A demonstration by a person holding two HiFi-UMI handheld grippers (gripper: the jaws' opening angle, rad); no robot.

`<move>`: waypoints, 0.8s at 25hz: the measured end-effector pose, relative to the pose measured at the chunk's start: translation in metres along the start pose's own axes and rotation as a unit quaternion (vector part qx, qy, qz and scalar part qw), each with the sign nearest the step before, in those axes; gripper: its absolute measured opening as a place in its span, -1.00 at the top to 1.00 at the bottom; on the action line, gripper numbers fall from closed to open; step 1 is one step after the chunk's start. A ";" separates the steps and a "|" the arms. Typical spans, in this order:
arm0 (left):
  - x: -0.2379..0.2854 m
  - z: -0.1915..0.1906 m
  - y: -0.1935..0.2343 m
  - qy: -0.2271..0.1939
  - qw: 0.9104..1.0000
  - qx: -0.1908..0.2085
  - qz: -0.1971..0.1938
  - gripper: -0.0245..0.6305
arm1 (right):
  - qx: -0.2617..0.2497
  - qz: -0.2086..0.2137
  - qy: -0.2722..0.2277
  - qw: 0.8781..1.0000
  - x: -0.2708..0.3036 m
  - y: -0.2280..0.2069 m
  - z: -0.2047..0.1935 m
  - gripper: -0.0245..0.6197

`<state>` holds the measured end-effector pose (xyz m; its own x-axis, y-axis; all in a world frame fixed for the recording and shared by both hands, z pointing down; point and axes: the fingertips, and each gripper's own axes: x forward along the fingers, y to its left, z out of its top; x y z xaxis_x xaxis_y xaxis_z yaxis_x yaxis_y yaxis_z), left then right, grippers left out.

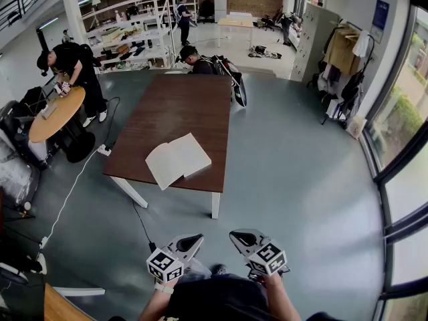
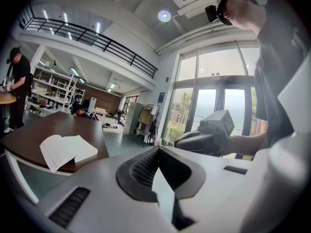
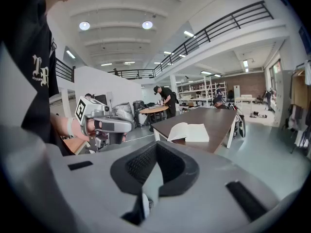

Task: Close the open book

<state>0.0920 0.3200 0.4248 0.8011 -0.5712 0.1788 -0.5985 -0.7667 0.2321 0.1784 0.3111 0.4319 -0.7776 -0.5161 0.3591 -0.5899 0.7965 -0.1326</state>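
Head view looks down on a long dark brown table (image 1: 180, 105) standing on a grey floor, and everything else is placed from it. White shelving racks (image 1: 134, 29) stand well beyond its far end. A round wooden table (image 1: 57, 112) stands off its left side, apart from it, and a person in black (image 1: 77, 65) bends over that. A second person (image 1: 194, 60) is at the brown table's far end, head lowered.

The open book (image 1: 177, 159) lies flat on the brown table near its near edge. Its pages face up and one corner reaches close to that edge. Nothing touches it.

Both tools are held well short of the table's near end, above the floor, close in front of the person holding them. The left gripper (image 1: 194, 238) and the right gripper (image 1: 239, 236) are side by side with a gap between them. In each gripper view the two jaws are pressed together at the tips with nothing between them, and the book shows far ahead on the table.
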 end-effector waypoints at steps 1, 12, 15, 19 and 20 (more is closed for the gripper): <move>0.000 0.000 0.001 0.002 1.000 0.002 -0.002 0.91 | 0.000 -0.001 0.000 1.000 0.000 0.000 0.000 0.97; 0.001 0.014 0.013 -0.021 0.999 -0.020 0.016 0.91 | 0.013 0.002 0.009 1.000 -0.003 0.001 -0.008 0.97; 0.000 0.012 0.018 -0.019 0.999 -0.026 0.020 0.91 | 0.011 0.003 0.010 1.000 0.000 -0.001 -0.009 0.97; 0.005 0.015 0.020 -0.014 0.999 -0.026 0.016 0.91 | 0.014 -0.001 0.005 1.000 0.001 -0.008 -0.002 0.97; 0.008 0.016 0.019 -0.013 0.999 -0.025 0.014 0.91 | 0.015 0.000 0.003 1.000 0.000 -0.010 -0.002 0.97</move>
<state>0.0873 0.2956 0.4152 0.7837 -0.6001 0.1606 -0.6194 -0.7350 0.2759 0.1844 0.3032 0.4348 -0.7758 -0.5143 0.3656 -0.5967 0.7863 -0.1600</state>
